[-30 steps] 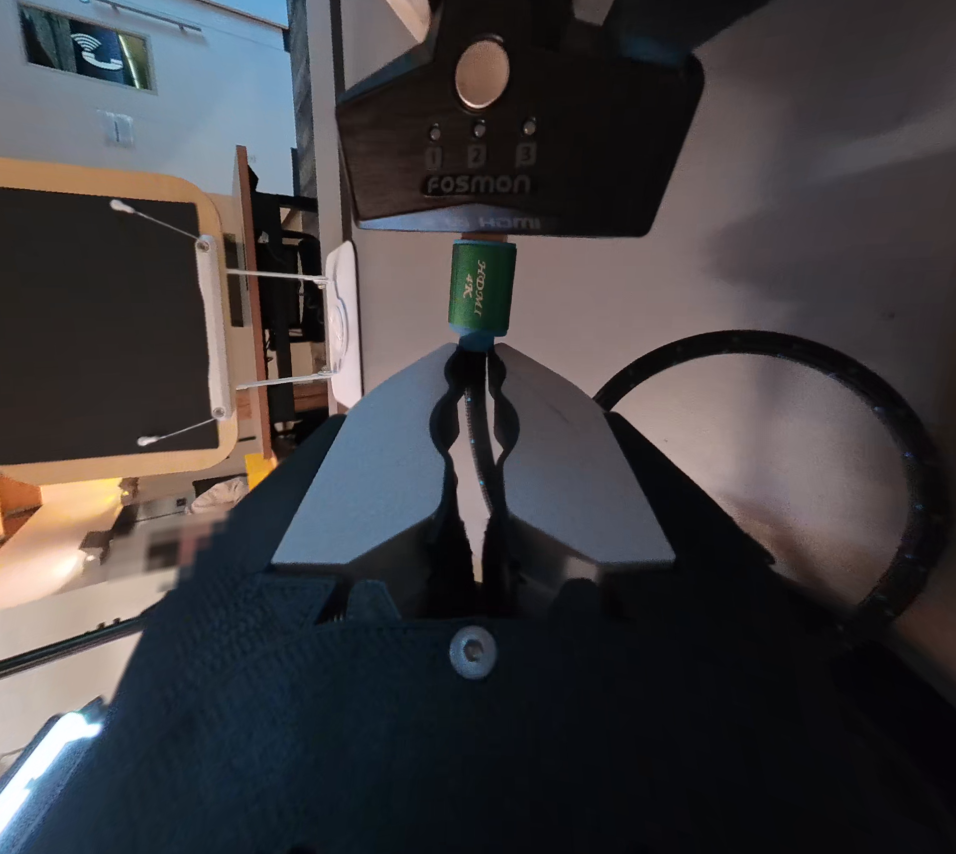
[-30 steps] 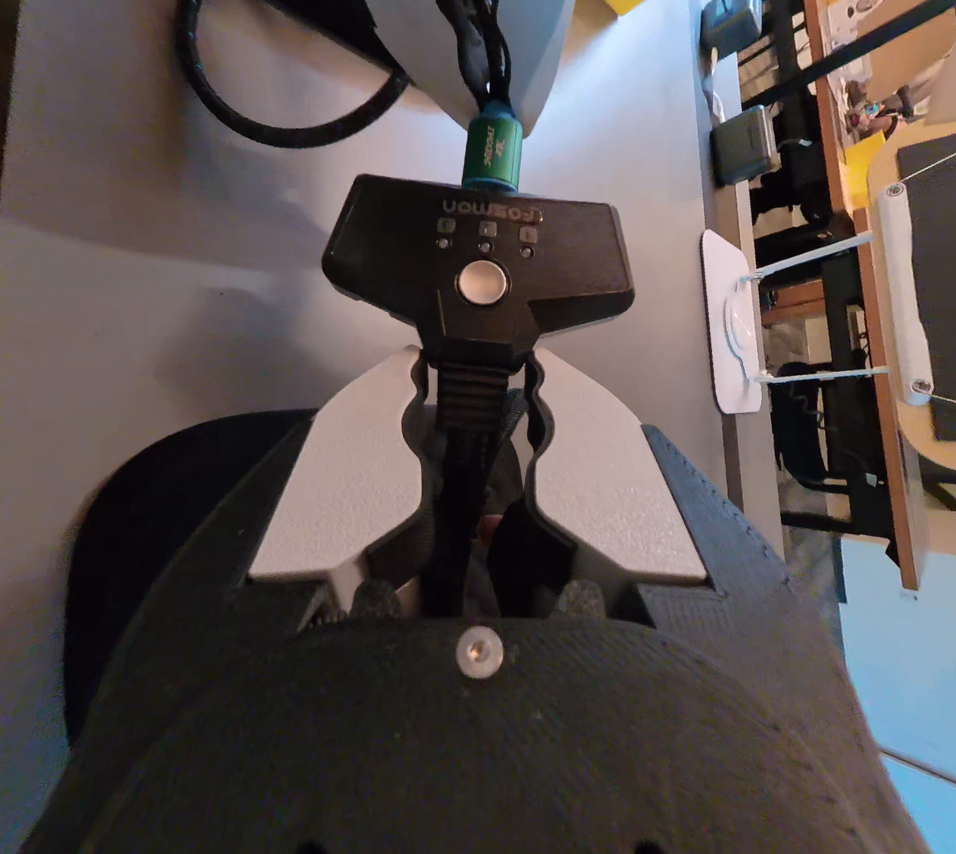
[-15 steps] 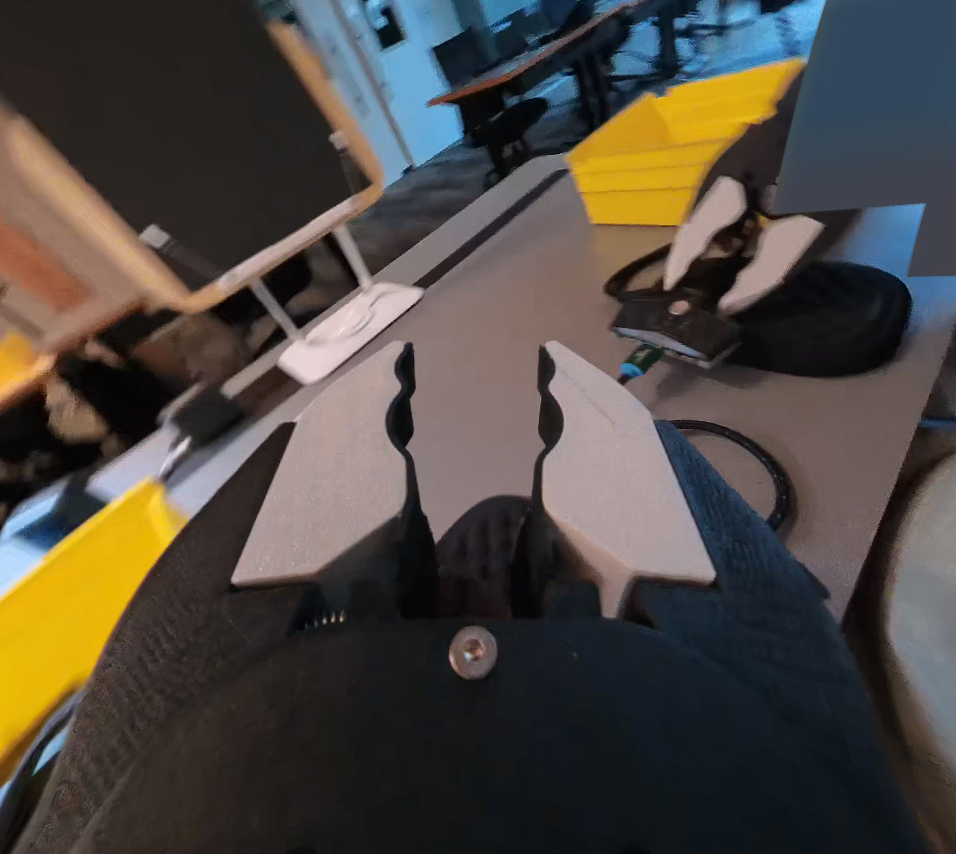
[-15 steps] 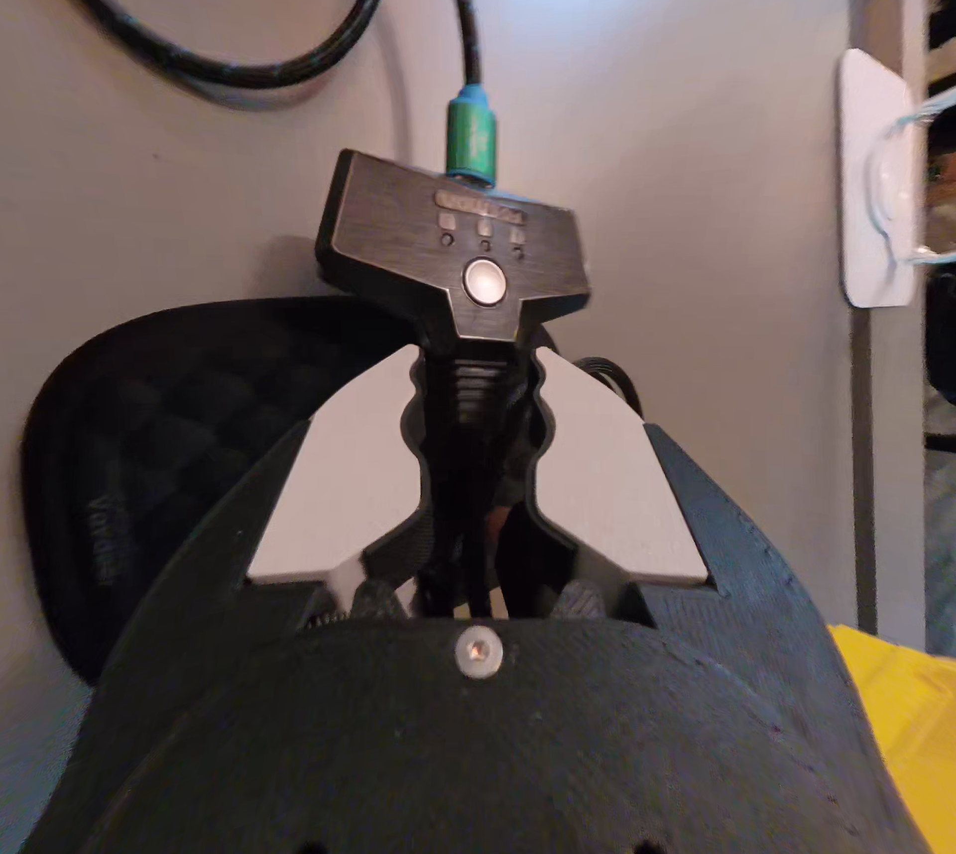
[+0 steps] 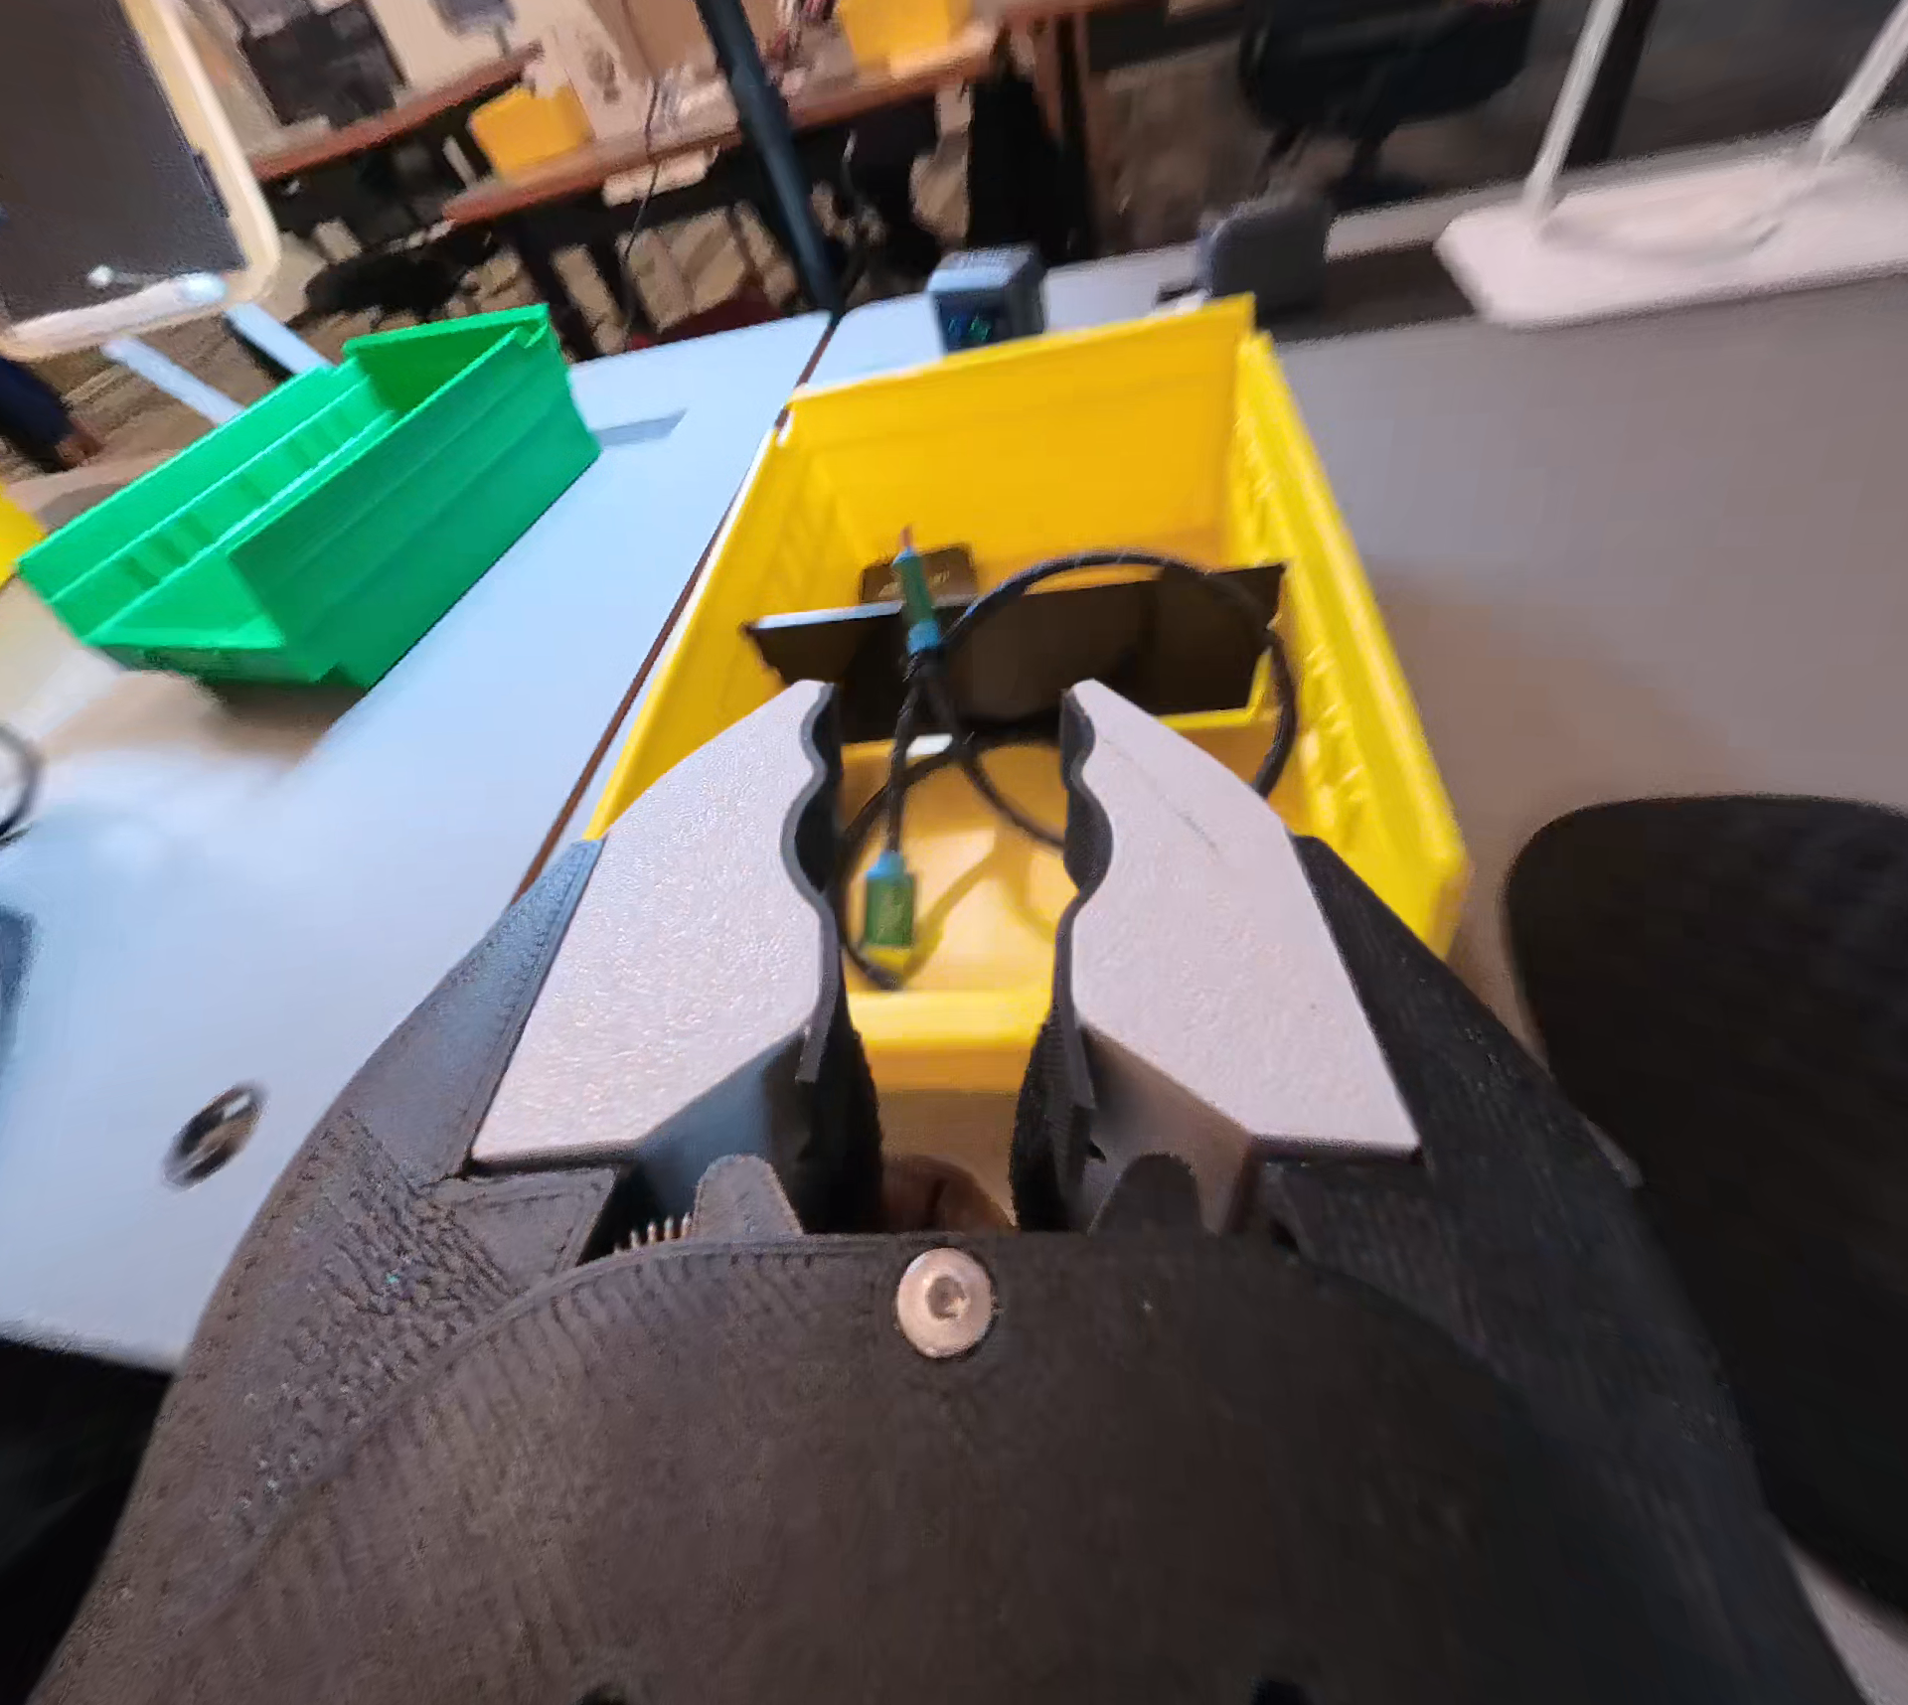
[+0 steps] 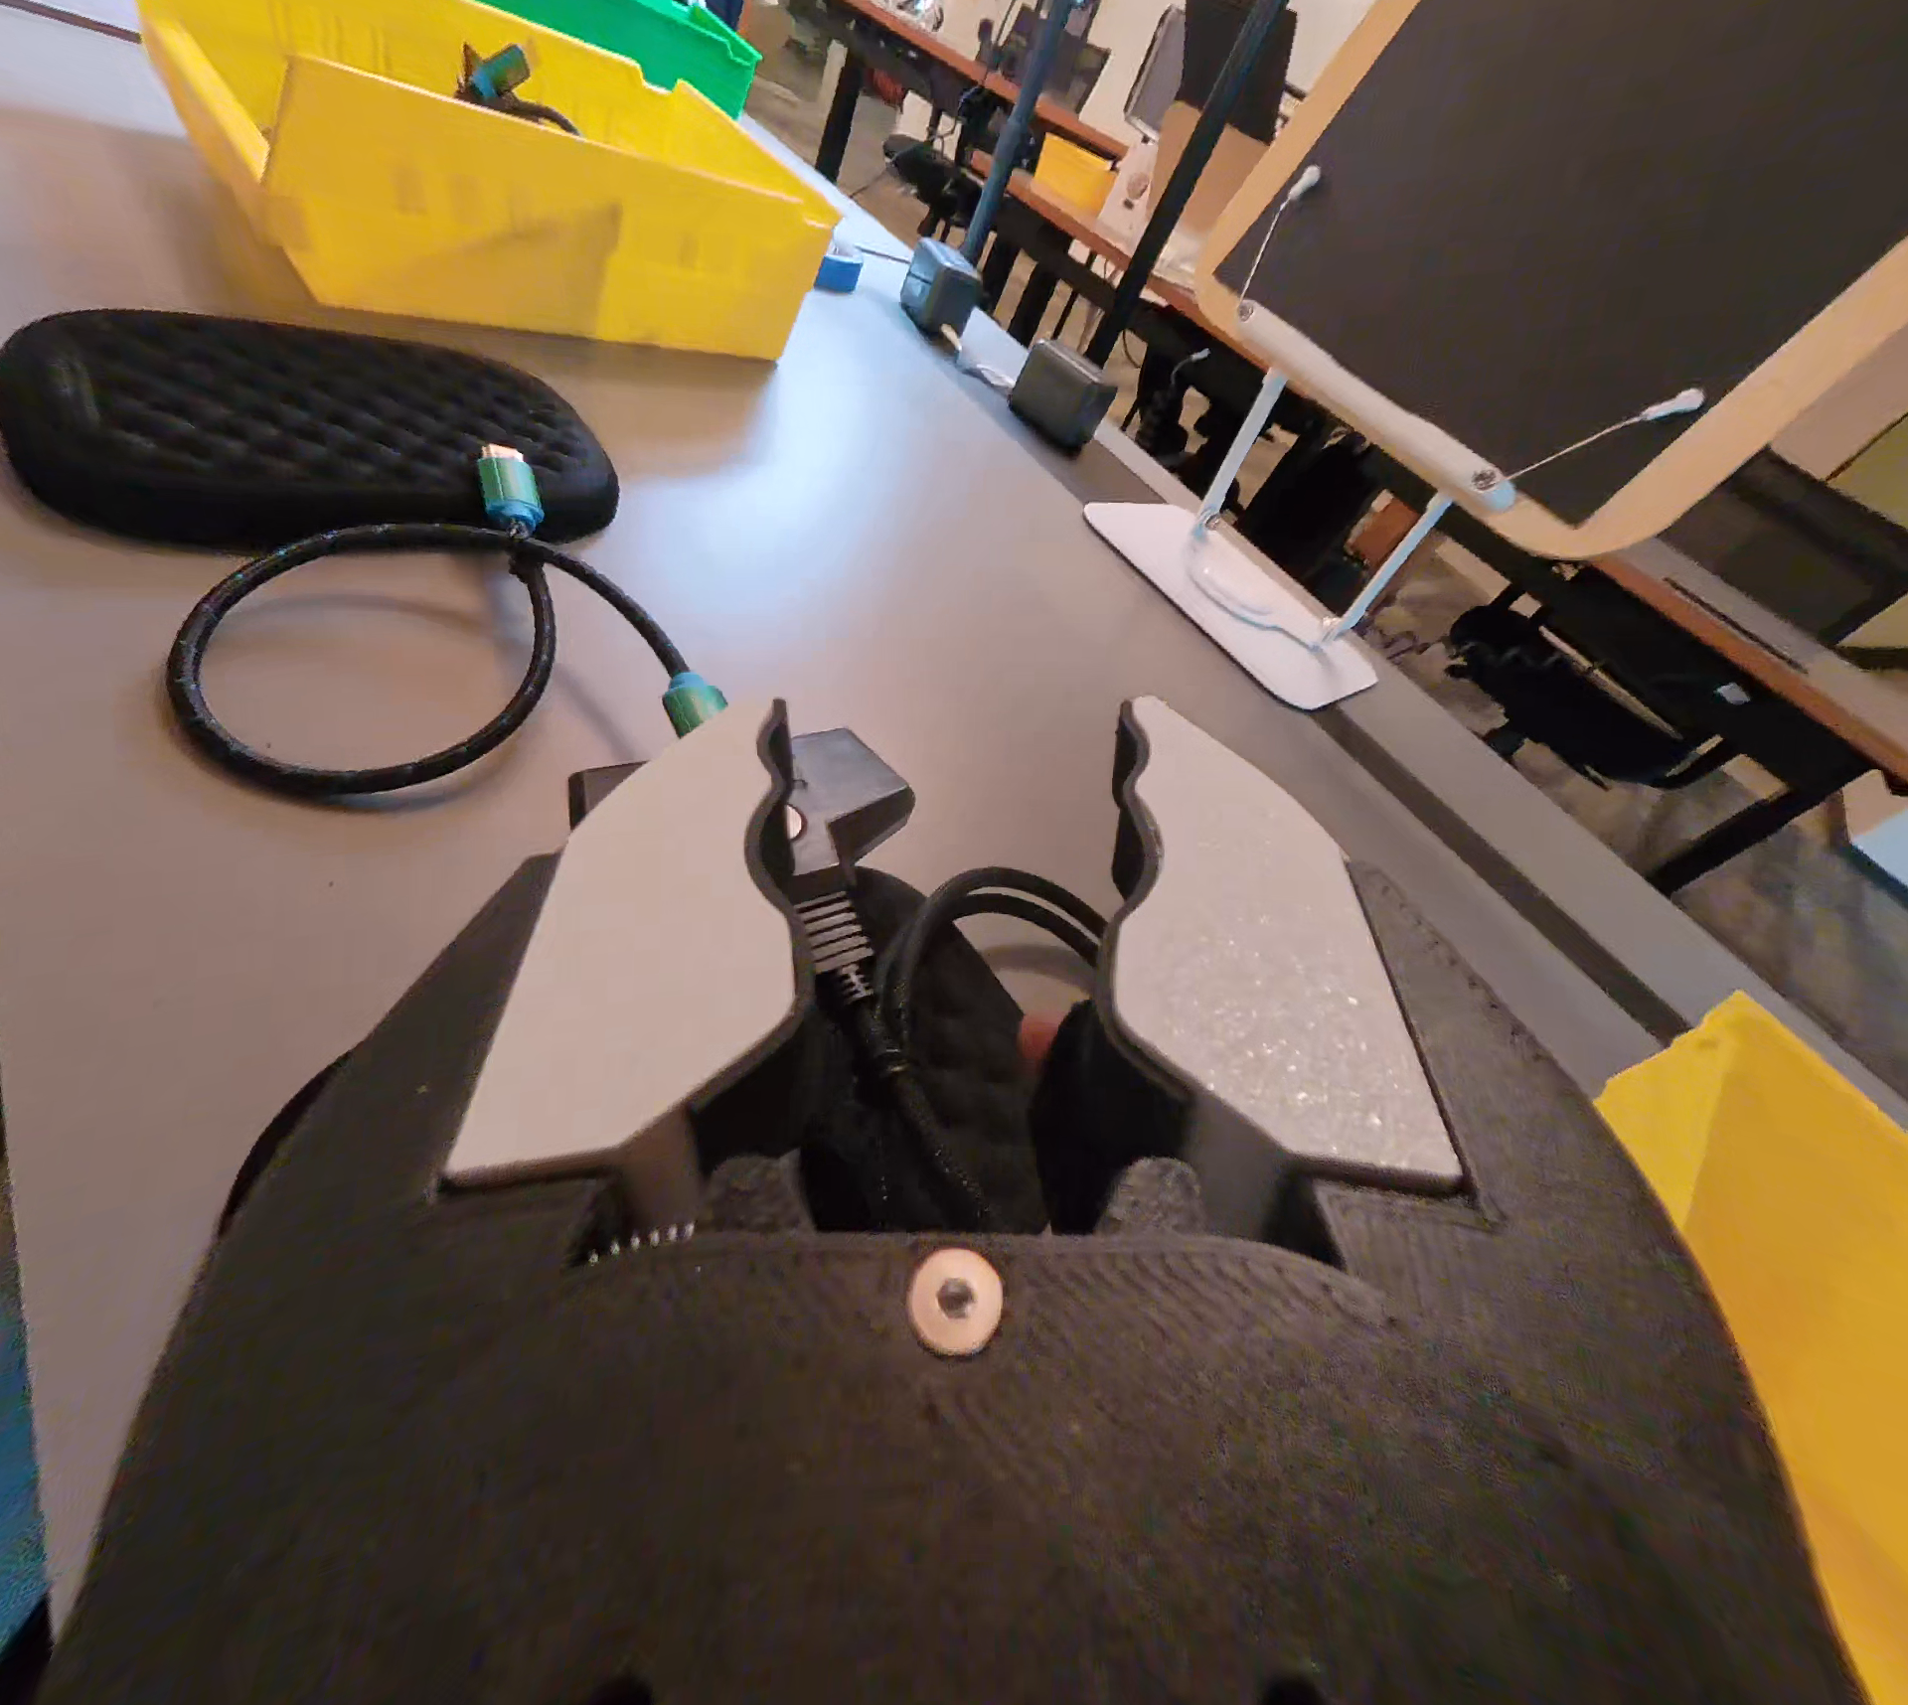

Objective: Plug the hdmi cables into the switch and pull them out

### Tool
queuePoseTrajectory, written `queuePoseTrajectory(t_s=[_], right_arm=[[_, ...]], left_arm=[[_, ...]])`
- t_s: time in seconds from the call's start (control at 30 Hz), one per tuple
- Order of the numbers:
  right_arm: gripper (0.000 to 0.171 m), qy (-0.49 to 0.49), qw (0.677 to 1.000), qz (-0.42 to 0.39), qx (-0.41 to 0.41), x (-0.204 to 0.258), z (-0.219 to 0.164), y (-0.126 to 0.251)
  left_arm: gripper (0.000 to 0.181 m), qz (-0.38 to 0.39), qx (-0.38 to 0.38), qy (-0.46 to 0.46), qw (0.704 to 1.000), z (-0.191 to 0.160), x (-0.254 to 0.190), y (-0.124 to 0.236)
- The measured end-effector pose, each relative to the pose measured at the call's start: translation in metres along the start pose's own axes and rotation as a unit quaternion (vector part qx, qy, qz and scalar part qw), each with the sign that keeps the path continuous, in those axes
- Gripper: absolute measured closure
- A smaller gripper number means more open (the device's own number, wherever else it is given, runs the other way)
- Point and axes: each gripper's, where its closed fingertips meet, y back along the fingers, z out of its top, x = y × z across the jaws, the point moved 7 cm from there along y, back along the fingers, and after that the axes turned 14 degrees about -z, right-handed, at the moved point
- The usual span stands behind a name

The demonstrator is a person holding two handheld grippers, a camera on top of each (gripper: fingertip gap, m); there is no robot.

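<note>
While my left tongs hover apart over the yellow bin's spare cable, my right tongs, also apart, straddle the switch on the worktop, so it could skid when I reach

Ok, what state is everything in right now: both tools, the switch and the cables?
left tool: open, empty, over the yellow bin.
right tool: open, gripping nothing.
switch: lying beside the right tool.
looped cable: one plug at the switch, joint hidden; other plug free on the black pad.
bin cable: loose in the bin, near plug unplugged.
</note>
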Motion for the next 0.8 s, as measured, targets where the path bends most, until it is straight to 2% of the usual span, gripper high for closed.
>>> queuePoseTrajectory(t_s=[0.1, 0.17, 0.23, 0.33, 0.4, 0.53, 0.63, 0.8], right_arm=[[0.111, 0.003, 1.0, 0.001, 0.016, 0.002, -0.004, -0.004], [0.11, -0.002, 1.0, 0.018, 0.021, 0.007, -0.008, -0.008], [0.109, -0.011, 0.999, 0.036, 0.031, 0.013, -0.011, -0.012], [0.104, -0.011, 0.997, 0.054, 0.06, 0.02, -0.015, -0.017], [0.103, 0.001, 0.996, 0.053, 0.071, 0.022, -0.016, -0.018], [0.103, 0.004, 0.996, 0.049, 0.079, 0.021, -0.018, -0.018], [0.104, 0.007, 0.996, 0.046, 0.079, 0.021, -0.018, -0.019], [0.106, 0.003, 0.996, 0.045, 0.075, 0.022, -0.017, -0.02]], left_arm=[[0.141, -0.06, -0.091, 0.029, 0.994, 0.014, -0.016, -0.002], [0.141, -0.113, -0.124, 0.038, 0.985, 0.017, -0.03, -0.008], [0.14, -0.17, -0.123, 0.038, 0.977, 0.017, -0.045, -0.016], [0.134, -0.189, -0.098, 0.021, 0.977, 0.015, -0.059, -0.027], [0.132, -0.168, -0.057, 0.008, 0.984, 0.007, -0.058, -0.033], [0.132, -0.111, 0.071, 0.032, 0.991, -0.02, -0.035, -0.045], [0.131, -0.076, 0.084, 0.047, 0.992, -0.031, -0.019, -0.053], [0.131, -0.003, 0.107, 0.006, 0.994, -0.026, 0.019, -0.073]])
